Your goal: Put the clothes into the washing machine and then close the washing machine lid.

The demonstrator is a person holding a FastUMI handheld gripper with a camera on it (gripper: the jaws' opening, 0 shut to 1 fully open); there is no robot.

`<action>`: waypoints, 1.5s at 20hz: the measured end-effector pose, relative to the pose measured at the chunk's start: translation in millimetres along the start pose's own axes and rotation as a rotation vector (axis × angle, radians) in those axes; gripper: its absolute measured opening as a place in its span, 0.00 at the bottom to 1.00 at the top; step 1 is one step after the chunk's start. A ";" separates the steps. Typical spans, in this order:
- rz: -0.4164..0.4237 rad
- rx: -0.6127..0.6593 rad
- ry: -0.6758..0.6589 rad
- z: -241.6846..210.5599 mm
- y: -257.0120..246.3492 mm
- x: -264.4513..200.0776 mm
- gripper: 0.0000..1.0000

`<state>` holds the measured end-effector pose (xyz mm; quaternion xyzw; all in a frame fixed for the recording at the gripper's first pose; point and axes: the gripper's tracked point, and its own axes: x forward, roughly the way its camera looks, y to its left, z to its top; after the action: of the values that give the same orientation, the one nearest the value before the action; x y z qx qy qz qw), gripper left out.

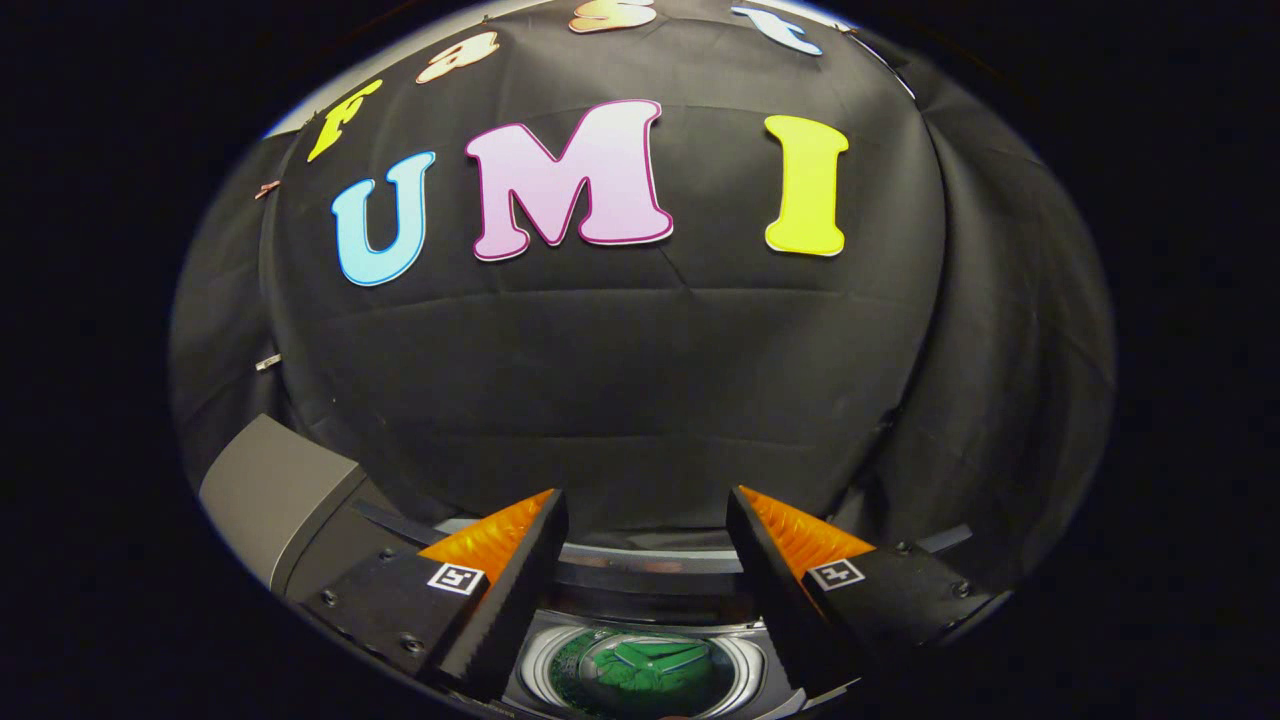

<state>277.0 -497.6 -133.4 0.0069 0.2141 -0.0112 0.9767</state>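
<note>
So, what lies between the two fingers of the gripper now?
In the gripper view, the open gripper holds nothing; below the gap shows the washing machine drum with green clothes inside.

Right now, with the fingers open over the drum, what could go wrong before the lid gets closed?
1. The gripper is open and holds nothing. The green cloth lies in the drum below, but if any of it sits high, the lid may trap it.
2. The grey lid stands raised beside the fingers; a careless swing could knock it.
</note>
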 end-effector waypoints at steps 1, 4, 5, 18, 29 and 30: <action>0.000 0.000 0.003 -2.3 0.2 -4.0 1.00; 0.002 -0.002 0.010 -2.2 1.4 -1.9 1.00; 0.003 -0.002 0.014 -2.4 1.7 -2.1 1.00; 0.030 0.001 0.073 -33.7 5.6 -36.7 1.00; 0.069 -0.031 0.226 -99.2 19.4 -73.0 1.00; 0.075 -0.023 0.218 -98.6 22.7 -76.8 0.99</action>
<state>166.6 -471.6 -190.6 0.0051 0.3188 0.0287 0.9474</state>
